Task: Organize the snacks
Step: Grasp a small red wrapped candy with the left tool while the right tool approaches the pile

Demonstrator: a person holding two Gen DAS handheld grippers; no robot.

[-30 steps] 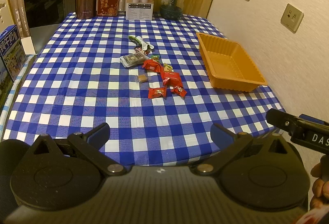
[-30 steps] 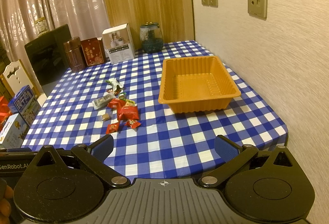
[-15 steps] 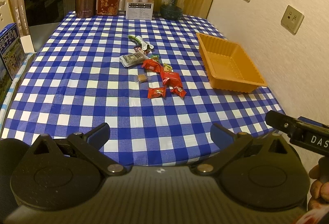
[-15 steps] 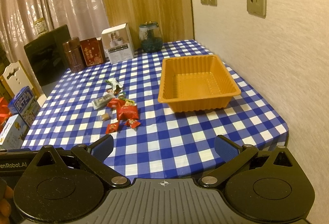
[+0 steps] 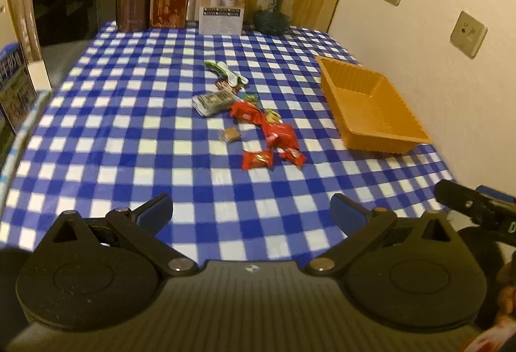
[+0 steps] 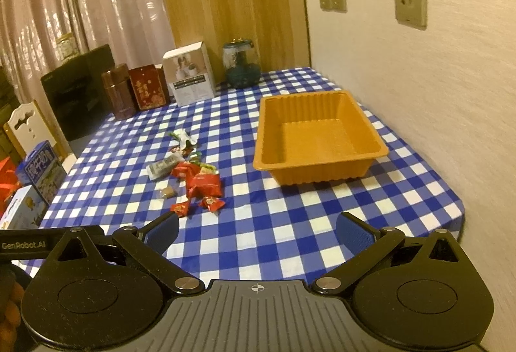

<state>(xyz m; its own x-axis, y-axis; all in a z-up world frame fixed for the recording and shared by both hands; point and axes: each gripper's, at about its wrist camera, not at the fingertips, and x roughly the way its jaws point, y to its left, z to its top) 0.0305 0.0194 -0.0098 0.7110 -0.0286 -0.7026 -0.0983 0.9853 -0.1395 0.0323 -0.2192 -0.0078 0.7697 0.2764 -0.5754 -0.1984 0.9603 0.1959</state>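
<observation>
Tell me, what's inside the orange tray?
Nothing yet. The orange tray shows only its bare ribbed floor in the right wrist view. All the snacks lie on the checked tablecloth beside it. Its near inner wall is hidden.

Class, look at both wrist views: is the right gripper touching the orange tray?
Apart. The right wrist view shows the open right gripper well short of the orange tray, with bare checked tablecloth between them.

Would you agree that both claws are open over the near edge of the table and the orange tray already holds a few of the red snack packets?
Not quite: the orange tray is empty, as the right wrist view shows. The red snack packets lie on the checked tablecloth beside it. Both the left claw and right claw are open.
</observation>
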